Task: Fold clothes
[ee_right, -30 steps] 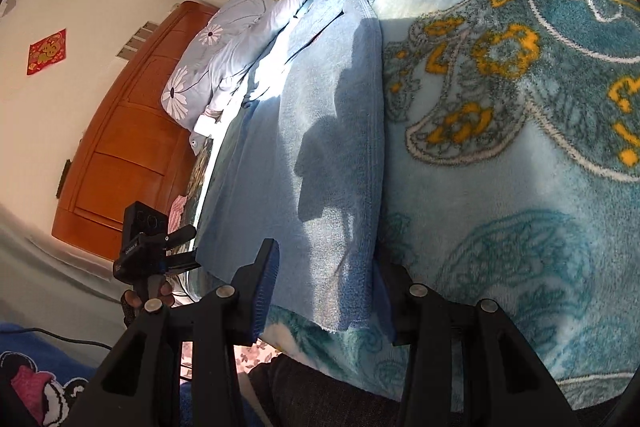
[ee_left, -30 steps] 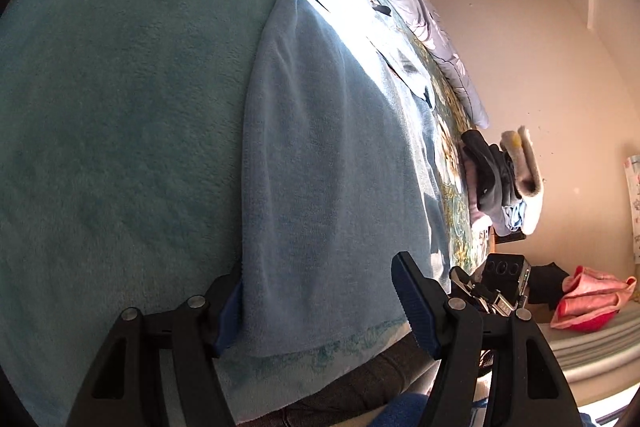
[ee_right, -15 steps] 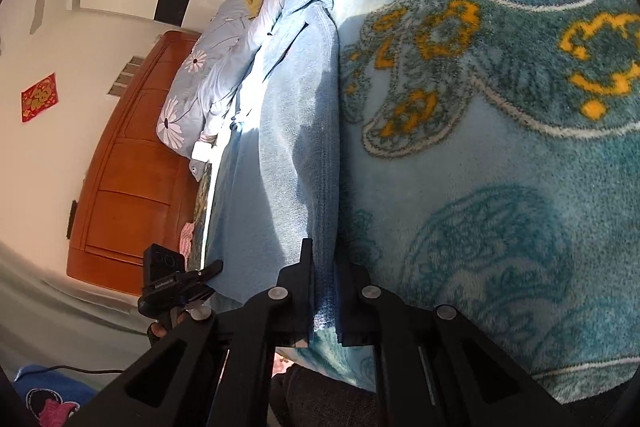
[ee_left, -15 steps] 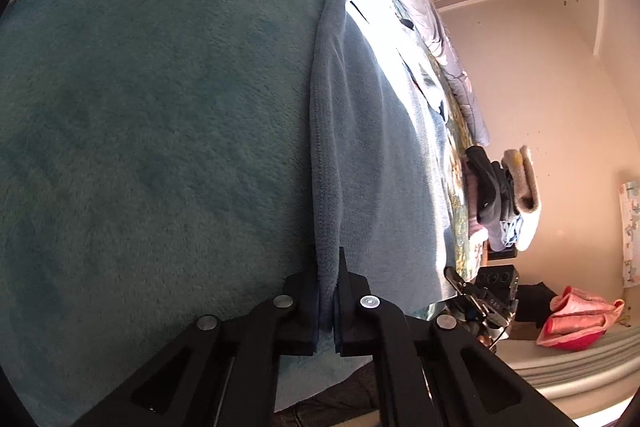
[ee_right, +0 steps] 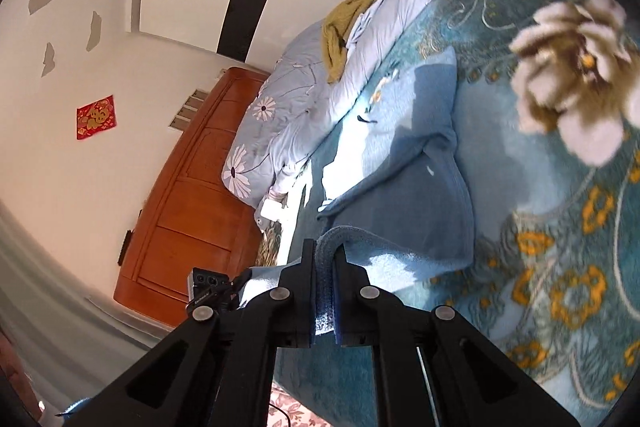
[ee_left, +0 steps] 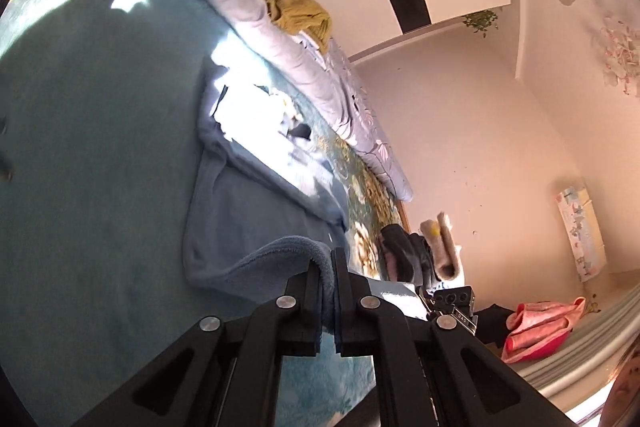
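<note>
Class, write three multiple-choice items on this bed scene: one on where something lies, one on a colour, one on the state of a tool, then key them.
1. Where does the mustard-yellow garment lie?
A. on the floral duvet
B. on the floor
C. between the tool's fingers

2. What colour is the garment being folded?
A. red
B. light blue
C. white

3. What state is the right tool in?
A. wide open
B. shut on nothing
C. shut on the garment's edge

Key: 1 A, it sits atop the duvet; 2 B, the cloth is light blue; 3 C, blue fabric is pinched between its fingers.
</note>
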